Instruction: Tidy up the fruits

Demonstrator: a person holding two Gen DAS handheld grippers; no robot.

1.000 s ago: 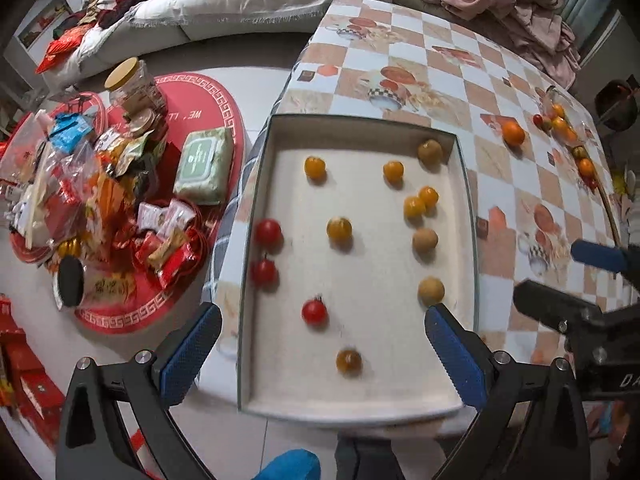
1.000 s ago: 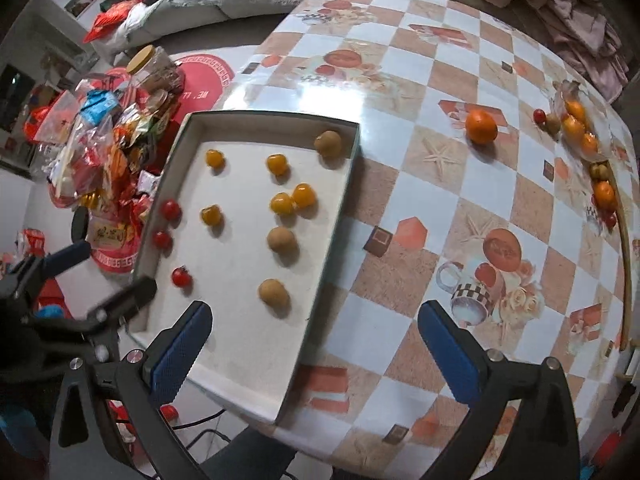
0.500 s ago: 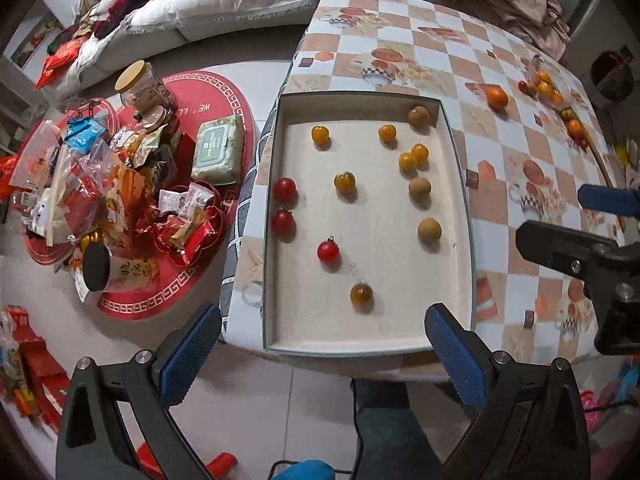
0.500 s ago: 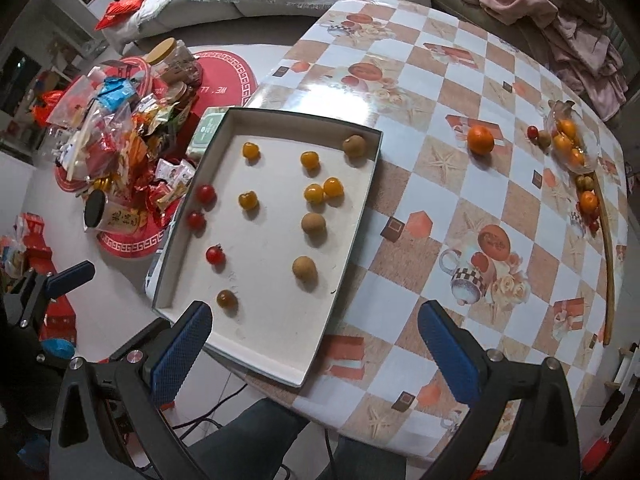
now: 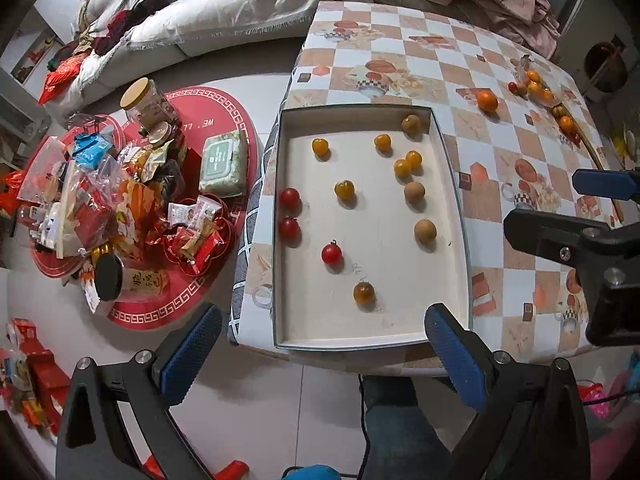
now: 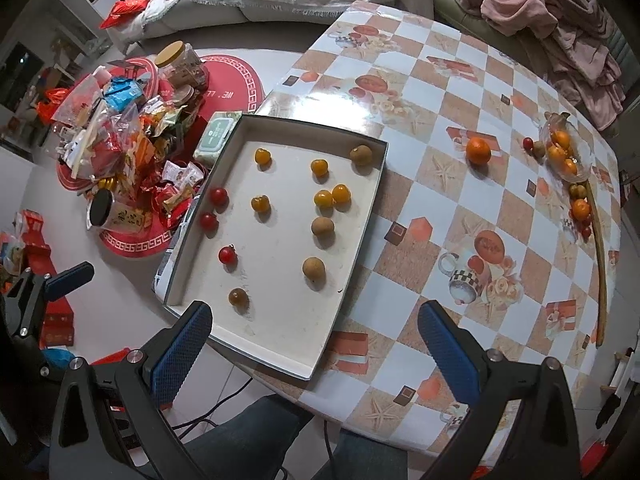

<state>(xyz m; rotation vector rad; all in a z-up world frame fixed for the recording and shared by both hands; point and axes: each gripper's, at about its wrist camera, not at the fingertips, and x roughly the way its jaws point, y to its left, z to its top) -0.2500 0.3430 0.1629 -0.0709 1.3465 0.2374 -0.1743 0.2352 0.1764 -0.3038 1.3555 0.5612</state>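
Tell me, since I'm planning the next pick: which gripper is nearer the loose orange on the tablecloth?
Right, as far as I can judge. The right gripper hangs over the table's near edge beside the tray; the orange lies ahead. The left gripper sits farther left, at the tray's near end.

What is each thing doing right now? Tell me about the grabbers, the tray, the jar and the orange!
Left hand-held gripper: open, empty.
Right hand-held gripper: open, empty.
Tray: flat on the table, small fruits spread inside.
Jar: upright, lid on.
Orange: loose on the table, outside the tray.
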